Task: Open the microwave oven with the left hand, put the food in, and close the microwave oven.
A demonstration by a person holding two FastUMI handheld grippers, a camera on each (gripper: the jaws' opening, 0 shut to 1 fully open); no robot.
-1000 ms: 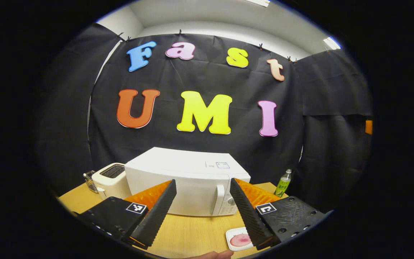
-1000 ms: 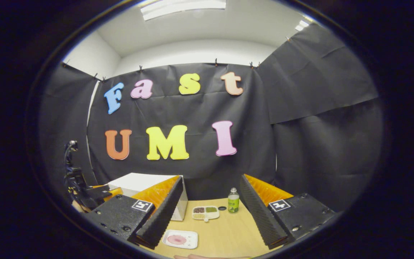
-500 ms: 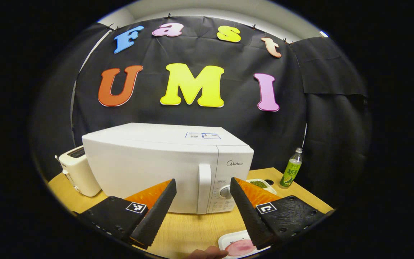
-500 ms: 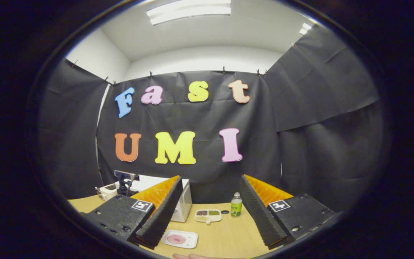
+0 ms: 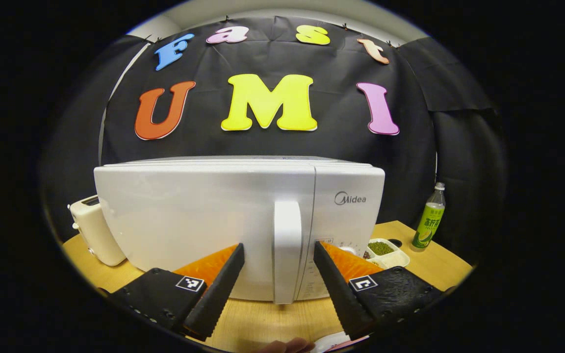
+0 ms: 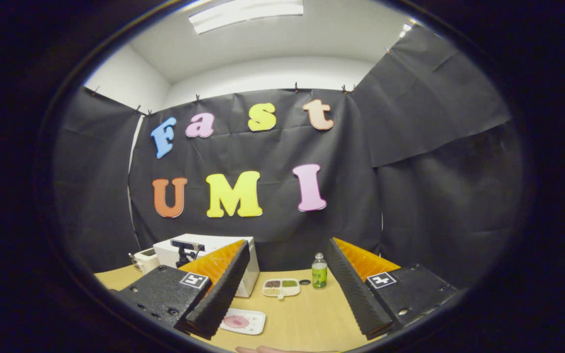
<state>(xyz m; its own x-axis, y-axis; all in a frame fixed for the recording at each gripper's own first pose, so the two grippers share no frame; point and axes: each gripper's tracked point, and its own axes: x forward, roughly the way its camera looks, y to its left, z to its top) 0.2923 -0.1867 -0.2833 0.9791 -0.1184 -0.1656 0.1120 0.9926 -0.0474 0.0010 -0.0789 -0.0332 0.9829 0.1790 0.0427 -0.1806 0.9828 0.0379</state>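
The white microwave stands close in front in the left gripper view, its door closed. Its vertical handle rises between the fingers of my left gripper, which is open; I cannot tell whether they touch it. At the bottom edge a sliver of the white plate shows beside a person's fingertip. In the right gripper view the white plate with pink food lies on the wooden table, just ahead of my right gripper, which is open and holds nothing. The microwave sits back left.
A cream toaster stands left of the microwave. To the microwave's right lie a divided tray of beans, a small dark cap and a green-labelled bottle. Black cloth walls close in behind and to the right.
My left gripper has moved in towards the microwave, which now looms large with its handle between the fingers. The right gripper has hardly shifted.
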